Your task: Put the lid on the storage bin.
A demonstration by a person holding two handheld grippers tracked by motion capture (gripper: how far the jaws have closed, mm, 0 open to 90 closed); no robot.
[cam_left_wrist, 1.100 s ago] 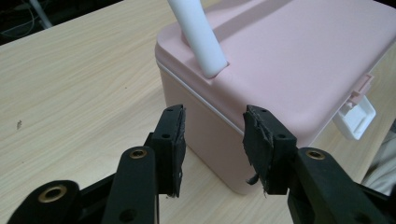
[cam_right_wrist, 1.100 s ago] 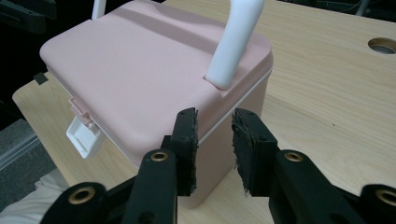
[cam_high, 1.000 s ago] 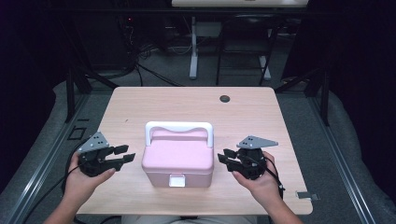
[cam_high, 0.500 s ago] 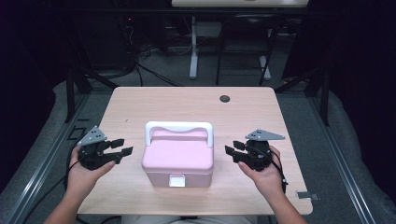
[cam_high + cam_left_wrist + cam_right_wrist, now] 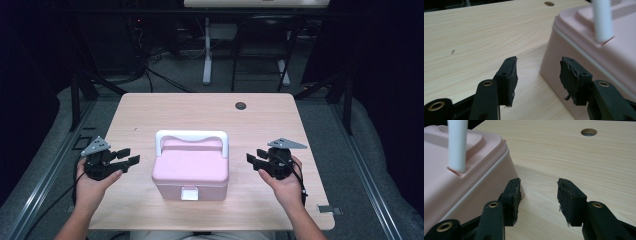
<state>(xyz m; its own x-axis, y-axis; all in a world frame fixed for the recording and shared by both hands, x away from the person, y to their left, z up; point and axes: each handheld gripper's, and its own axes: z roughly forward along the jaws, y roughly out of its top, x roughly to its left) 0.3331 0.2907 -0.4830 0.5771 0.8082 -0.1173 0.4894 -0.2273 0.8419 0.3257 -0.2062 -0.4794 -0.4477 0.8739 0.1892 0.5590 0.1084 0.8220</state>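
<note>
- The pink box [image 5: 190, 170] sits mid-table near the person's edge, lid shut, white handle [image 5: 191, 136] upright, white latch [image 5: 188, 193] in front.
- The left gripper [image 5: 126, 156] and right gripper [image 5: 254, 159] flank it, apart from its sides — both sets of jaws have just been opening, spread with nothing between them.
- Risk, as I judge it: the smooth, sloped walls could slip from a pinch, or an uneven push from one side could skew the box — it looks light.
</note>
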